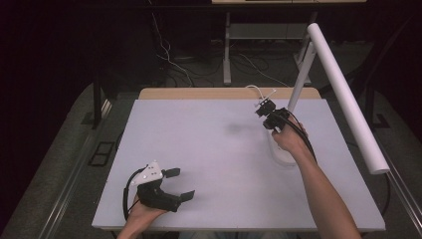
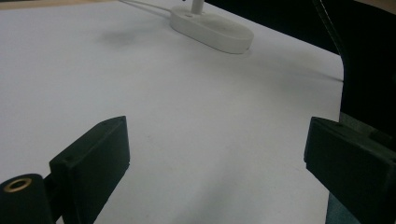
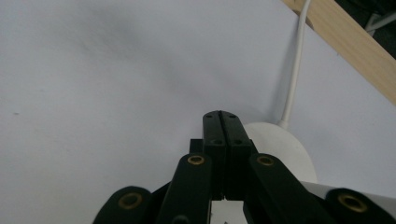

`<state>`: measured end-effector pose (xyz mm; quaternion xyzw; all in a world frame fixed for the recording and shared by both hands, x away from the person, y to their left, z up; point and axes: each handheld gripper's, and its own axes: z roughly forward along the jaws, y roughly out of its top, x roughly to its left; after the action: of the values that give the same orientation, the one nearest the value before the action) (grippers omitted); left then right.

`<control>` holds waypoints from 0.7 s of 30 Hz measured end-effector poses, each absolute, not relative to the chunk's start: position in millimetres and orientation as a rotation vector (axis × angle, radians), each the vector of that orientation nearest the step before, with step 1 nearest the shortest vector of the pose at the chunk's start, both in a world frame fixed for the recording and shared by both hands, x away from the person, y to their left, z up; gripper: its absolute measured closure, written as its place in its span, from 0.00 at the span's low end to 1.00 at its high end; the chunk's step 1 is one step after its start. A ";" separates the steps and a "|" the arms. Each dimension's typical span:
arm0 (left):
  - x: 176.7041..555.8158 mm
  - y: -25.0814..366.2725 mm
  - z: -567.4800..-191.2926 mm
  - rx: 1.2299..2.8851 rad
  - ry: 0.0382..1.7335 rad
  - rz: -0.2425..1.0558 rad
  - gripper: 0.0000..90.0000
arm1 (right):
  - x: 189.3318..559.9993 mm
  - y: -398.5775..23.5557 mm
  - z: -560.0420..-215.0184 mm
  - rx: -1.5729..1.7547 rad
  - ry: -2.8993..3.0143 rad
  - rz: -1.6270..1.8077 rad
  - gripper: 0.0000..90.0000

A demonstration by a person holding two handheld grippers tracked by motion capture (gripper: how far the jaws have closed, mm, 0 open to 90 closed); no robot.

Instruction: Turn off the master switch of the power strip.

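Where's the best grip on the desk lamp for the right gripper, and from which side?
Probably the thin upright arm, just above the oval base. The base is low and wide, the tube head long and high. Come in level from the near side with the right gripper, jaws now shut, opened first.

A white desk lamp (image 1: 318,69) stands toward the far right of the pale surface (image 1: 209,164). Its flat, oval base (image 2: 212,31) rests flat on the surface, and a slim white stem (image 1: 301,79) rises from it, leaning to the right. At the top sits a long, tube-shaped lamp head (image 1: 348,99), angled down toward the near right edge. A thin white cord (image 3: 293,79) runs from the base to the far edge.
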<state>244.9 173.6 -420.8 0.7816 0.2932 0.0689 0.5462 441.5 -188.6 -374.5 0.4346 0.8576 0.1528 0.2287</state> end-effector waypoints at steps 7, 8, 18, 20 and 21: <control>244.9 173.9 -420.7 1.849 0.697 0.164 0.07 | 426.1 -186.1 -358.8 1.161 2.352 0.507 0.99; 244.9 173.7 -420.7 1.847 0.698 0.163 0.07 | 423.5 -186.3 -357.0 1.160 2.351 0.521 0.99; 244.5 172.9 -420.5 1.846 0.696 0.164 0.07 | 396.2 -195.5 -351.0 1.182 2.341 0.729 0.75; 244.6 172.7 -420.6 1.845 0.696 0.162 0.07 | 389.8 -197.3 -352.3 1.199 2.333 0.764 0.67; 244.5 172.6 -420.6 1.847 0.695 0.163 0.07 | 387.1 -199.2 -353.1 1.189 2.341 0.790 0.64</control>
<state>244.5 172.6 -420.6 0.7799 0.2935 0.0687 0.5485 387.1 -199.2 -353.1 0.4249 0.8368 0.2823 0.1987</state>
